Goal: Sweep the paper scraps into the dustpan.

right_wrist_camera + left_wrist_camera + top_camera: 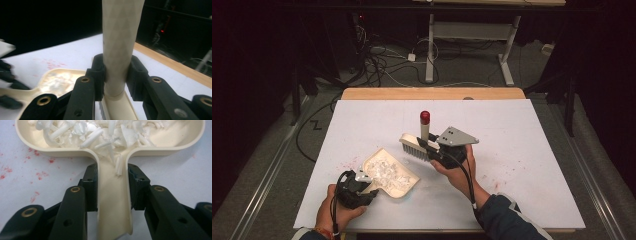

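A cream dustpan (389, 173) lies on the white table (522, 165), its tray full of white paper scraps (105, 132). My left gripper (362, 186) is shut on the dustpan's handle (113, 202), one black jaw on each side. A cream hand brush (413, 145) with grey bristles and a red-capped handle (425, 125) stands just right of the dustpan. My right gripper (433, 146) is shut on the brush handle (118, 47), which rises upright between the jaws. The dustpan (60, 81) shows low at the left in the right gripper view.
Faint red specks (37, 176) mark the table around the dustpan. The table's wooden far edge (432, 93) sits at the back. Beyond it stand a grey desk frame (472, 37) and loose cables (382, 62) on the floor.
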`<state>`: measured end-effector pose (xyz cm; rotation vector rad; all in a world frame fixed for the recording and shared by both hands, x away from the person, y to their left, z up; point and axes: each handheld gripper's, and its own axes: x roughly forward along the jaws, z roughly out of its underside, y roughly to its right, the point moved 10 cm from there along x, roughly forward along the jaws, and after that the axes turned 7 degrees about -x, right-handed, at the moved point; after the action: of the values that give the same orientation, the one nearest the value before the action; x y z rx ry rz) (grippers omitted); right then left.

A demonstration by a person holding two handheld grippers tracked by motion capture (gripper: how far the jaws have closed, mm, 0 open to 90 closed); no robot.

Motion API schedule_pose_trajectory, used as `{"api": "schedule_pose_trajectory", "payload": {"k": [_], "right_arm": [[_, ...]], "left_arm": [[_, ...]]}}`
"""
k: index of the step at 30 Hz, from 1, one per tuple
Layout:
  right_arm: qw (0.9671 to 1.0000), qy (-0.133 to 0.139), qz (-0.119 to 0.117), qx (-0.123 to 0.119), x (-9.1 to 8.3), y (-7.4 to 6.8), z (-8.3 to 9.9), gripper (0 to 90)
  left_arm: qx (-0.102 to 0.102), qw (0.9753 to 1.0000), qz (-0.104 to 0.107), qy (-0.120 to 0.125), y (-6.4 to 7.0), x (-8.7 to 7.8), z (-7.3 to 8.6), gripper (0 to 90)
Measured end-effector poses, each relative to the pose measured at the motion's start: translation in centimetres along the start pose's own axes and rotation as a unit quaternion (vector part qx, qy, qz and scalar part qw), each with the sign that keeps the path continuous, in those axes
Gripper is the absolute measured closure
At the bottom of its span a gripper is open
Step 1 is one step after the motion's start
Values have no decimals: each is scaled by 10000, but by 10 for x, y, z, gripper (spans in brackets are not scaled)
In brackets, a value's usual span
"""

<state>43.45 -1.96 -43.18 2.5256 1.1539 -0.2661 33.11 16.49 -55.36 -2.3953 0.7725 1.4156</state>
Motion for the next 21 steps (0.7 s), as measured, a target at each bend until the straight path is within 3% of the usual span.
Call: {"api": "schedule_pose_trajectory", "payload": {"k": [3, 6, 15, 18, 21], "right_arm": [[9996, -177, 187, -116, 13, 6, 9, 716], [9994, -306, 74, -107, 24, 3, 16, 716], [9973, -196, -629, -323, 24, -35, 10, 716], [9951, -151, -942, -245, 19, -51, 5, 716], [9941, -92, -1026, -343, 15, -61, -2, 716]], "left_arm": [[-5, 10000, 9, -22, 0, -1, 0, 634], [-21, 9999, 35, -98, -1, -3, 2, 634], [-15, 9999, 77, -150, -3, -6, 5, 634], [-13, 9999, 70, -150, -3, -6, 5, 634], [-9, 9999, 58, -151, -3, -6, 5, 634]]}}
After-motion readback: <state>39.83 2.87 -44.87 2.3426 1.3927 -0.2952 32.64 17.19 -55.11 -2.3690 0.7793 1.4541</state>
